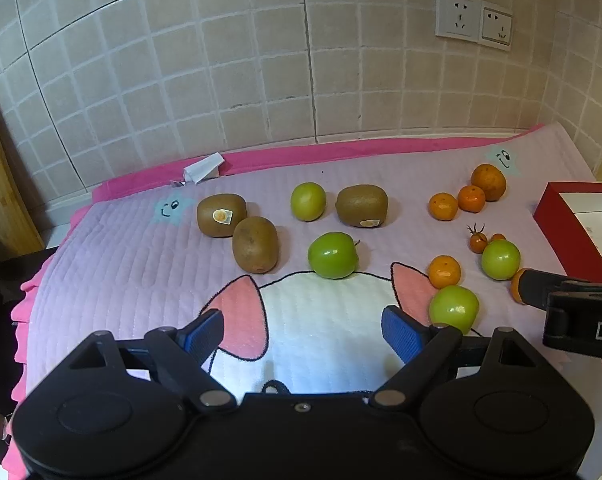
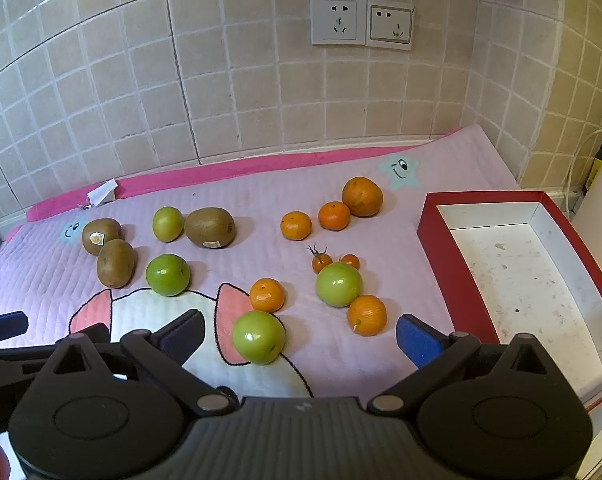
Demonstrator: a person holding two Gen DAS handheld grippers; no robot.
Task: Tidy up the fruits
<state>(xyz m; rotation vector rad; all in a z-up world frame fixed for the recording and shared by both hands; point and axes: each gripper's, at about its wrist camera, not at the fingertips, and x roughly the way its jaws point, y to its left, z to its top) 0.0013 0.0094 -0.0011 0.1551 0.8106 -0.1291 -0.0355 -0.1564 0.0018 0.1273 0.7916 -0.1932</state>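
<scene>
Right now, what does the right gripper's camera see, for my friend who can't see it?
The open right gripper hovers over a pink mat scattered with kiwis, green apples, oranges and cherry tomatoes. A green apple lies nearest. An empty red box sits to the right.

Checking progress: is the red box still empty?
Empty: the red box shows only its bare, speckled white floor; all fruit lies on the mat.
</scene>
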